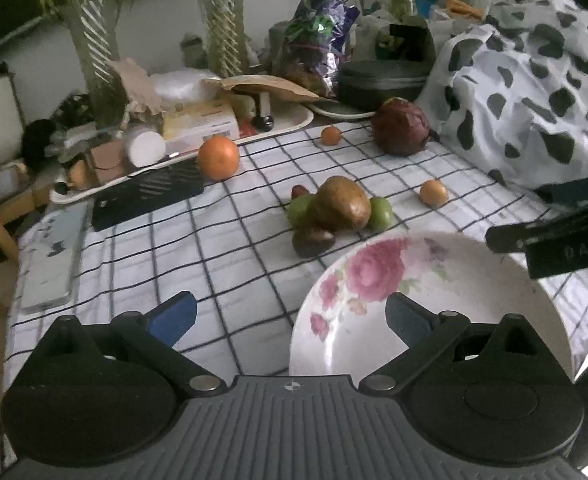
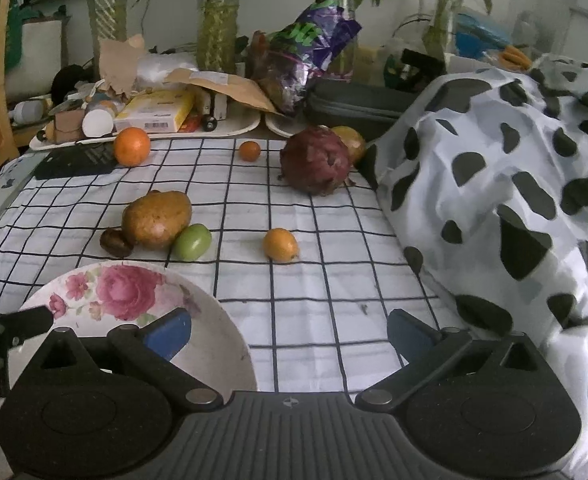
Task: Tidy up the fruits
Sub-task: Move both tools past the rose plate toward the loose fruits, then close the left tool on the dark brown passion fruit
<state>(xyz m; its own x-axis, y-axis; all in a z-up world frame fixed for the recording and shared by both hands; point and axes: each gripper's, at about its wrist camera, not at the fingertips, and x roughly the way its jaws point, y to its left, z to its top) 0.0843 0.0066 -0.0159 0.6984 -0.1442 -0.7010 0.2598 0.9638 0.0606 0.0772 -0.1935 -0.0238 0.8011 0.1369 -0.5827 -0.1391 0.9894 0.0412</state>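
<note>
A white bowl with pink roses (image 1: pixel 425 280) (image 2: pixel 142 296) sits empty on the checked cloth (image 2: pixel 313 280), near both grippers. Beyond it lie a brown potato-like fruit (image 1: pixel 343 203) (image 2: pixel 157 219), a green fruit (image 1: pixel 381 212) (image 2: pixel 192 242), a dark brown piece (image 1: pixel 313 241) (image 2: pixel 114 242), a small yellow-orange fruit (image 1: pixel 433 193) (image 2: pixel 280 245), a big orange (image 1: pixel 218 157) (image 2: pixel 131 146), a small orange (image 1: pixel 330 135) (image 2: pixel 250 150) and a dark red round fruit (image 1: pixel 401 127) (image 2: pixel 316 160). My left gripper (image 1: pixel 290 312) is open and empty. My right gripper (image 2: pixel 290 334) is open and empty.
A cow-spotted cloth (image 2: pixel 513 184) rises on the right. White trays of boxes and clutter (image 1: pixel 190 128), a dark case (image 2: pixel 357 104), a purple foil bag (image 2: pixel 313 48) and plant vases stand at the back. A black object (image 1: pixel 146 196) lies at the left.
</note>
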